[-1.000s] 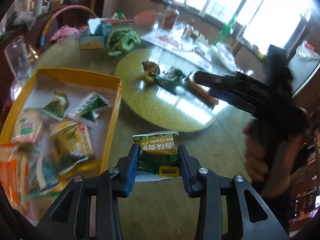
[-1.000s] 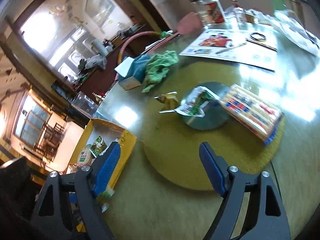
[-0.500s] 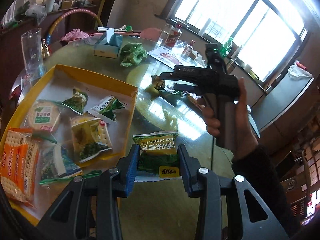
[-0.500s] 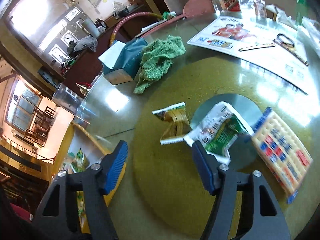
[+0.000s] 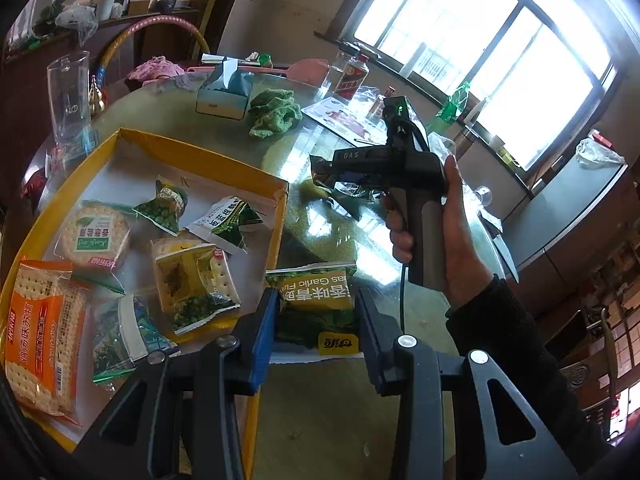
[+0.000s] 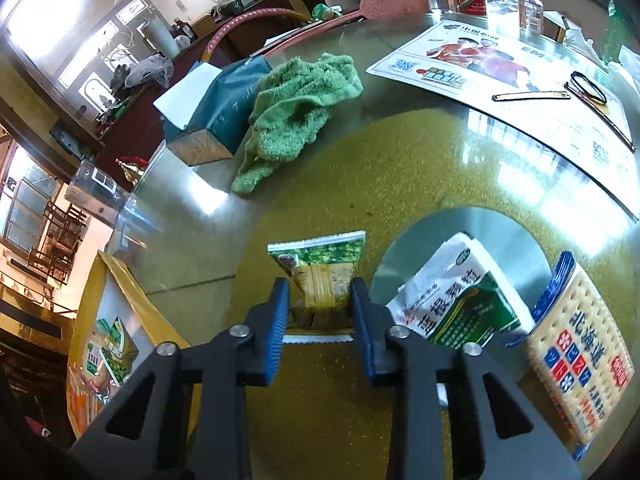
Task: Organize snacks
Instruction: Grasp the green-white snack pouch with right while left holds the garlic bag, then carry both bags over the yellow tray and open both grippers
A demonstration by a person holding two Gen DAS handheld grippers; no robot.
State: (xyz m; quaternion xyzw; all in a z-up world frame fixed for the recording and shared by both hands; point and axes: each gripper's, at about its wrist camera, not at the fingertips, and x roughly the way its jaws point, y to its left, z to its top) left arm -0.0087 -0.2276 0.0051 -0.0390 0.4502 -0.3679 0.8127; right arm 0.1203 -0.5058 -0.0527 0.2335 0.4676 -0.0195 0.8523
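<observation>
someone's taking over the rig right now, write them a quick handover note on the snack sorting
Left gripper: shut on a green garlic-pea packet, beside the yellow tray.
Right gripper: jaws closing on a small green pea packet on the round mat.
Done: several snacks in the tray.
Left: tray both held packets, then the white-green sachet and the cracker pack on the mat.

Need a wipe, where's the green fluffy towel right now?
The crumpled green towel lies on the glass table, upper left in the right wrist view, against the teal tissue box.
</observation>
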